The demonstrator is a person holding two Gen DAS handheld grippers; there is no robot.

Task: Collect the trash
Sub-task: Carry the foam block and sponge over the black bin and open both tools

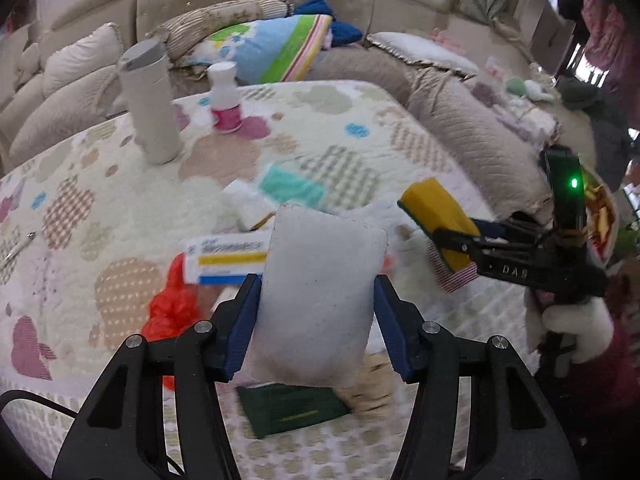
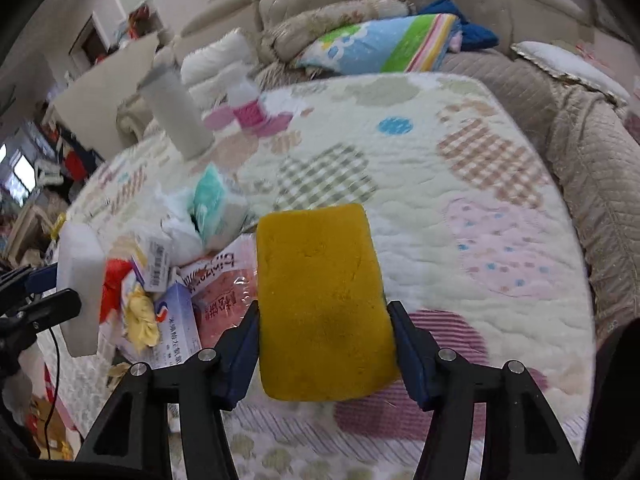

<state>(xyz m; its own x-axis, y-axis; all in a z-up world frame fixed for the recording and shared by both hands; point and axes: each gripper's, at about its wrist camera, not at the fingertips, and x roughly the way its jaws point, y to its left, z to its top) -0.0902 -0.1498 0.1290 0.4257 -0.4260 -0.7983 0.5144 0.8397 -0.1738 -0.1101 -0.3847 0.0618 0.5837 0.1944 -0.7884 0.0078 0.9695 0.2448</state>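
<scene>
White foam block (image 1: 320, 300) sits pinched in the left tongs (image 1: 316, 320); the right tongs (image 2: 324, 344) clamp a yellow sponge (image 2: 320, 300). Both grips look shallow, perhaps. Either piece could slip back onto the littered counter (image 2: 460, 220).

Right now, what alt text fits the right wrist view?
The right hand-held gripper grips a yellow sponge above a patterned quilt. At left, the other gripper holds a white sponge over scattered wrappers.

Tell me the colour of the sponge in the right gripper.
Yellow, with a dark green backing; the sponge fills the right wrist view, the backing shows in the left.
</scene>
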